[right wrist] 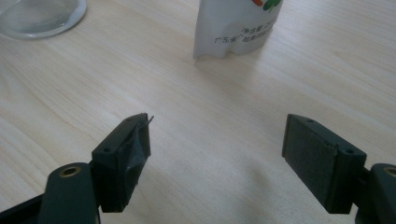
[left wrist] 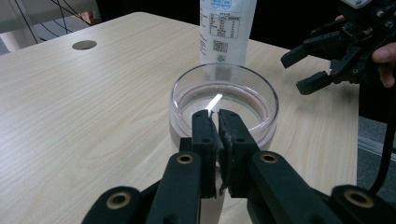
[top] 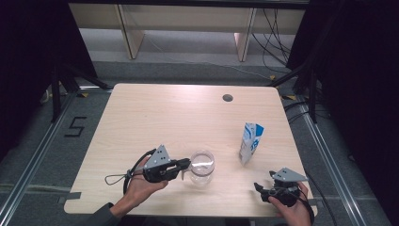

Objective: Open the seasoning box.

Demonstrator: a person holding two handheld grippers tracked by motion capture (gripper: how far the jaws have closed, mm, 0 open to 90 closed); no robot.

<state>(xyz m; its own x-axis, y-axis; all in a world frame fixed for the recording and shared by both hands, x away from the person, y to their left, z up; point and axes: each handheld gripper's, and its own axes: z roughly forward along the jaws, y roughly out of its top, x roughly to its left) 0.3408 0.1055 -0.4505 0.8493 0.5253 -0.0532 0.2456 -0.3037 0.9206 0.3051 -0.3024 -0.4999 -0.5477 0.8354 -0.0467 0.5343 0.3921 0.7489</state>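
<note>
Nearest the camera, my left gripper [left wrist: 214, 122] is clenched on the near rim of the glass jar [left wrist: 223, 105], wall pinched between the jaws. Jar stands upright near the table's [top: 155, 117] front edge, left of centre; it looks empty. Step in hand, as I judge it: steadying the jar for a pour. Right of the jar, well apart, the milk carton [top: 250, 142] stands upright, untouched. Right of the carton and nearer the front edge, my right gripper [right wrist: 217, 140] hangs released, jaws wide with nothing between them. Next move: right gripper reaches forward to the carton and closes on its sides. Nothing lies between them.
</note>
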